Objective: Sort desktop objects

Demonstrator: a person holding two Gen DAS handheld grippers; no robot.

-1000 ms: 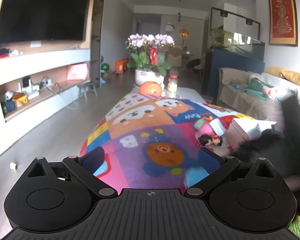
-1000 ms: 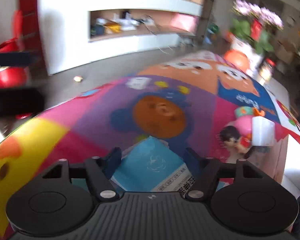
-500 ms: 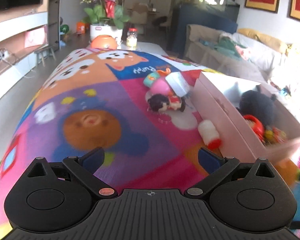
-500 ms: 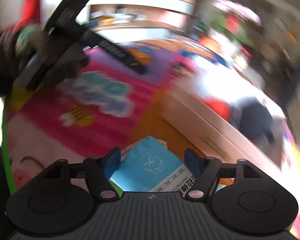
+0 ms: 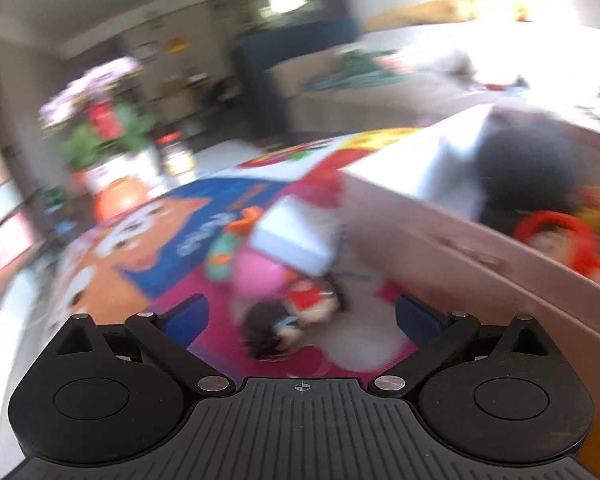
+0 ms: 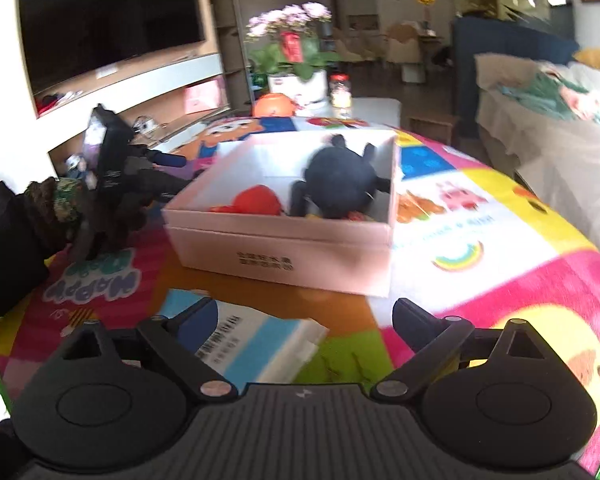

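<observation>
Small doll (image 5: 292,322) between open tool (image 5: 300,316)

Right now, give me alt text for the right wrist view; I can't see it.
The right tongs are opening over a blue-and-white tissue pack that lies on the colourful mat, nearer the left finger. Just beyond stands an open pink box holding a black plush toy and a red toy. The left tongs reach in at left.

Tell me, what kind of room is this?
Most likely a home living room: a big television on the wall, a sofa, and potted orchids beyond a table under a cartoon-print cloth.
</observation>
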